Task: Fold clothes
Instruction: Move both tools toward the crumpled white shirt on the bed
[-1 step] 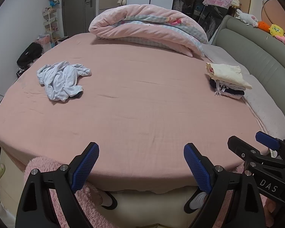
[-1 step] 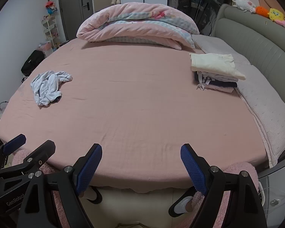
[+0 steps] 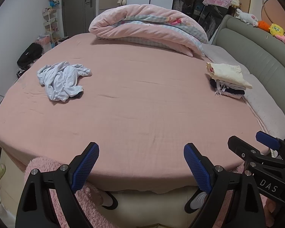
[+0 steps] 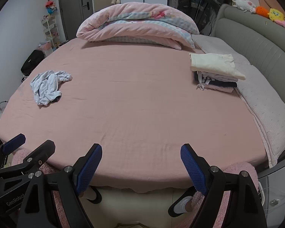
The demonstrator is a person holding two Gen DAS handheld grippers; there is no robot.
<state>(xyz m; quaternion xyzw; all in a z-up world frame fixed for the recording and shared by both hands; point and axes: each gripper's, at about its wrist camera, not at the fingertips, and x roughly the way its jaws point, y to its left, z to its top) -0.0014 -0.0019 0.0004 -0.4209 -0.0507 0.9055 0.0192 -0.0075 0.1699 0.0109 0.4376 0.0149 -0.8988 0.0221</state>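
A crumpled pale blue garment (image 3: 62, 79) (image 4: 47, 87) lies on the left side of the pink bed (image 3: 142, 104) (image 4: 142, 104). On the right side, near the headboard, sits a stack of folded clothes (image 3: 228, 77) (image 4: 214, 70) with a cream piece on top. My left gripper (image 3: 140, 148) (image 4: 36, 140) hovers open at the bed's near edge, holding nothing. Beside it, my right gripper (image 4: 141, 148) (image 3: 247, 138) is open too and also holds nothing. Both are far from the garment and the stack.
A rolled pink duvet (image 3: 148, 26) lies at the far end of the bed. A grey padded headboard (image 3: 256, 57) with plush toys runs along the right. A person's feet (image 3: 108, 201) stand on a fluffy pink rug (image 3: 41, 167) below the bed edge.
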